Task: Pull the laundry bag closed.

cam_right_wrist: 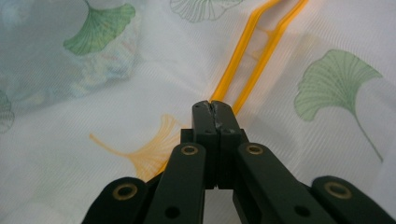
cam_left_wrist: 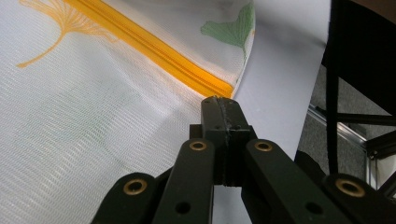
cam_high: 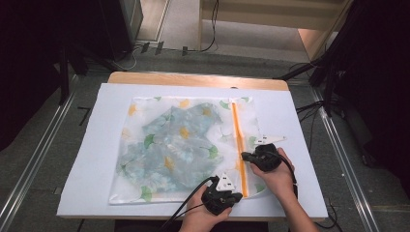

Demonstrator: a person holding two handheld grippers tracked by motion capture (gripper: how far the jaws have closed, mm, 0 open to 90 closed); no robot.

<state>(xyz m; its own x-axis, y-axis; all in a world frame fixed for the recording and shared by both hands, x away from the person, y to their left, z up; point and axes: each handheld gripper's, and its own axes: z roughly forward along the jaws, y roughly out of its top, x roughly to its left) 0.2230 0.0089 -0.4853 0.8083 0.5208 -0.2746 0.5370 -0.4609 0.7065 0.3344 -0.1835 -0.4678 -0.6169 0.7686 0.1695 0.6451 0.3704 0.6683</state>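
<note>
A white mesh bag (cam_high: 140,179) printed with ginkgo leaves lies flat on the white mat (cam_high: 87,159), with a blue-green patterned garment (cam_high: 169,145) inside it. An orange zipper (cam_high: 236,130) runs along the bag's right side. My left gripper (cam_high: 238,195) is shut at the zipper's near end (cam_left_wrist: 219,88), pinching the puckered mesh (cam_left_wrist: 93,116) there. My right gripper (cam_high: 243,155) is shut at the point on the zipper where its two orange tapes (cam_right_wrist: 243,51) meet; beyond the jaws they stand apart. The slider itself is hidden between the jaws.
The mat covers a wooden table (cam_high: 193,78) whose far edge shows. Cables trail from both grippers off the near edge. Metal rails (cam_high: 348,169) run along the floor on both sides, and black stands (cam_high: 333,72) rise at the right.
</note>
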